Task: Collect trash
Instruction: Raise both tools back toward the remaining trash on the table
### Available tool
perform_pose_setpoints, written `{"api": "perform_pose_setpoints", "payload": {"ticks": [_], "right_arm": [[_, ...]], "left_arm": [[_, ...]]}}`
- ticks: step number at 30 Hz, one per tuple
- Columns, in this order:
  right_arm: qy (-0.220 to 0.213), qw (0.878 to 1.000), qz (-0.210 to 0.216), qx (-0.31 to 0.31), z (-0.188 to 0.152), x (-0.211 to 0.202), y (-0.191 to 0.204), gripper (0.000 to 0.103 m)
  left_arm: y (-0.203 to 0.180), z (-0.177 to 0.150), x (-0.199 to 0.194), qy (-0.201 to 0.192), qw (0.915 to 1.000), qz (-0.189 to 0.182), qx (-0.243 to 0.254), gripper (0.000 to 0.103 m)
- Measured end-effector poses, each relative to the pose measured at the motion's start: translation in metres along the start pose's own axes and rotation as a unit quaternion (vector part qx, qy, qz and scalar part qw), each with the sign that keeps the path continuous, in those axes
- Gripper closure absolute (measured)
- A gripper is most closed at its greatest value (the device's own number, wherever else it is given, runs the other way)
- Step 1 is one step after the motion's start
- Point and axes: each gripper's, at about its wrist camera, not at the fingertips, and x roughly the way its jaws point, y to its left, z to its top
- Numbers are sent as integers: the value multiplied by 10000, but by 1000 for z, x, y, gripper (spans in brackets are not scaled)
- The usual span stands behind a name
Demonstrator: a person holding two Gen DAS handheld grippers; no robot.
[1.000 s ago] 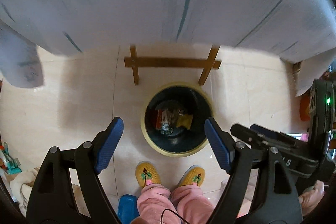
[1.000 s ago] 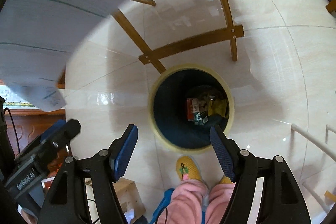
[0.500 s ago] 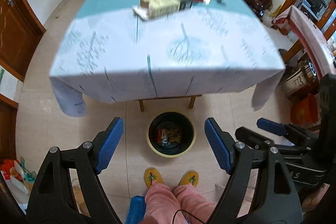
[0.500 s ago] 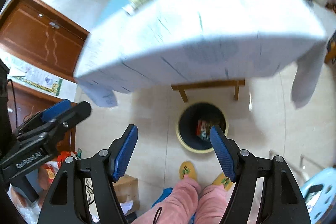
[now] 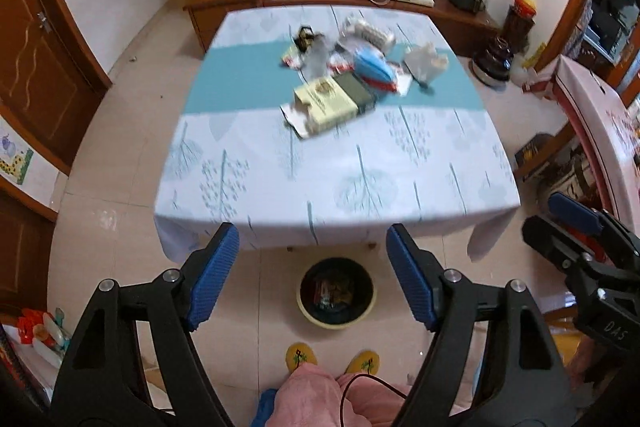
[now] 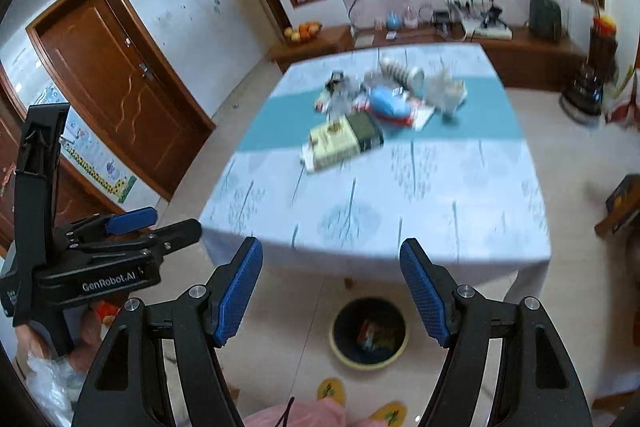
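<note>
On patterned cloth (image 5: pixel 336 163) — crumpled wrappers (image 5: pixel 352 75)

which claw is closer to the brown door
Left. The left claw, empty and closing, sits toward the door; the right claw is beyond it, farther away.

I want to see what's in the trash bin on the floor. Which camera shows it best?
The left wrist view: the bin sits between the open left tool fingers, and the wrappers inside show. The right wrist view shows the bin too, more off to one side and blurrier.
</note>
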Motion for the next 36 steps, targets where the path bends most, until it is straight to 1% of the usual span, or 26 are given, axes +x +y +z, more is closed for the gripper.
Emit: {"api": "perform_pose_setpoints", "payload": {"ticks": [3, 7, 12, 14, 17, 20, 22, 24, 25, 27, 31, 34, 36], "right_arm": [[-183, 9997, -125, -79, 26, -5, 1, 31], [-326, 9987, -328, -197, 62, 7, 1, 31], [-292, 9972, -665, -173, 111, 50, -6, 31], [-245, 9964, -809, -92, 132, 76, -10, 31], [-108, 9941, -1077, 54, 159, 117, -17, 31], [141, 9912, -1273, 330, 186, 167, -28, 31], [316, 9886, -1423, 382, 198, 200, -34, 31], [495, 9853, -1590, 381, 208, 235, -38, 31], [552, 9843, -1630, 381, 208, 249, -40, 31], [670, 9821, -1708, 419, 213, 278, -45, 31], [894, 9771, -1890, 404, 220, 335, -54, 31], [1104, 9720, -2061, 218, 223, 370, -58, 31], [1208, 9682, -2189, 61, 224, 389, -60, 31]], "left_arm": [[11, 30, -2, -84, 9999, 8, -63, 29], [25, 70, 8, -161, 9998, -88, -113, 29], [42, 133, 47, -169, 9992, -366, 2, 29], [46, 161, 74, -74, 9983, -559, 150, 29], [51, 198, 122, 240, 9960, -794, 344, 29], [55, 223, 169, 518, 9925, -1008, 455, 29], [56, 241, 209, 713, 9898, -1126, 508, 29], [57, 253, 239, 871, 9877, -1194, 509, 29], [58, 262, 258, 972, 9861, -1243, 515, 31], [56, 269, 285, 1083, 9848, -1254, 529, 33], [49, 286, 339, 1338, 9809, -1306, 540, 33], [39, 297, 368, 1499, 9771, -1404, 548, 33], [32, 300, 378, 1561, 9758, -1415, 584, 33]]}}
